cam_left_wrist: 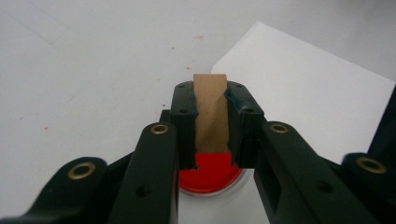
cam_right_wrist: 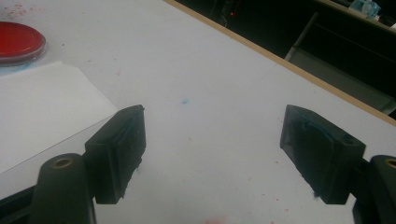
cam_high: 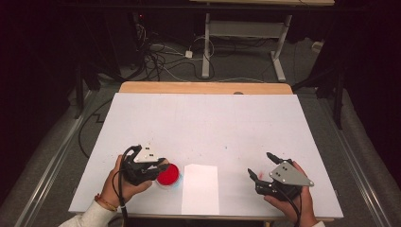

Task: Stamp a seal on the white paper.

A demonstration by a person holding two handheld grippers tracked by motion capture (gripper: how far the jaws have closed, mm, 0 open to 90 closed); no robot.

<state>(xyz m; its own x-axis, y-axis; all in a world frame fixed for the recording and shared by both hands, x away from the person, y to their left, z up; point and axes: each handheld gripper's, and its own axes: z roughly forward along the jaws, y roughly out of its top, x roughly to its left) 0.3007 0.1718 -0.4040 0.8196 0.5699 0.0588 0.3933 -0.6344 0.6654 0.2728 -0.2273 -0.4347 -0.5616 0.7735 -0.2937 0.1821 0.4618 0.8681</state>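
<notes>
red dish point(cam_high: 168, 174) and paper sheet point(cam_high: 200, 188) crowd near edge.

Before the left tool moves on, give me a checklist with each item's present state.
1. Left tool shut on the wooden block: ok, both pads press its sides.
2. Block above the red dish: ok in the left gripper view; whether it touches the red cannot tell.
3. White paper sheet flat beside the dish: ok.
4. Right tool open, nothing between its jaws: ok.
5. Right tool apart from the paper: ok, it is to the sheet's right.
6. Red on the block's lower face: cannot tell, hidden.
</notes>
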